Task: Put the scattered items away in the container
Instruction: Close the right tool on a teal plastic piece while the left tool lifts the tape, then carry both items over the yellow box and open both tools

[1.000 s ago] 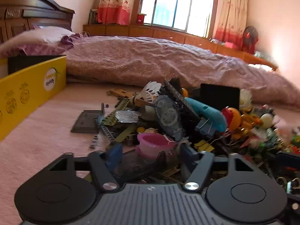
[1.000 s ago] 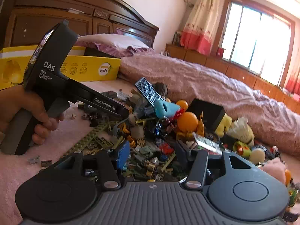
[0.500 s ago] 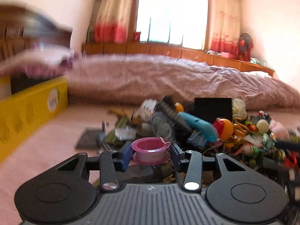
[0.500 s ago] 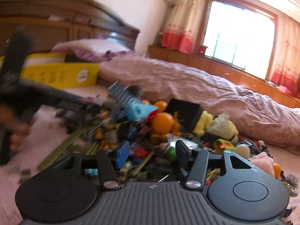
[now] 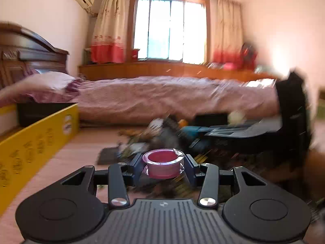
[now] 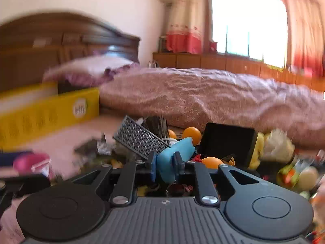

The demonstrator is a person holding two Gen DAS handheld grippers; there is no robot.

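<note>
My left gripper (image 5: pixel 163 165) is shut on a small pink cup (image 5: pixel 163 163) and holds it above the pink floor, in front of the pile of scattered toys (image 5: pixel 162 134). My right gripper (image 6: pixel 165 165) is shut on a light blue plastic toy (image 6: pixel 172 158) at the near edge of the pile (image 6: pixel 223 152). The yellow cardboard box (image 5: pixel 34 146) stands at the left; it also shows in the right wrist view (image 6: pixel 50 111). The pink cup shows blurred at the left of the right wrist view (image 6: pixel 32 162).
A bed with a pink cover (image 5: pixel 172 95) runs behind the pile. In the pile are a grey studded plate (image 6: pixel 140 138), a black box (image 6: pixel 227 142), orange balls (image 6: pixel 192 132) and a yellow soft toy (image 6: pixel 260 148). The other gripper's dark body (image 5: pixel 292 111) is at the right.
My left gripper closed on the pink cup and lifted it off the pile. My right gripper moved in and closed on the blue toy. Both views are blurred by motion.
</note>
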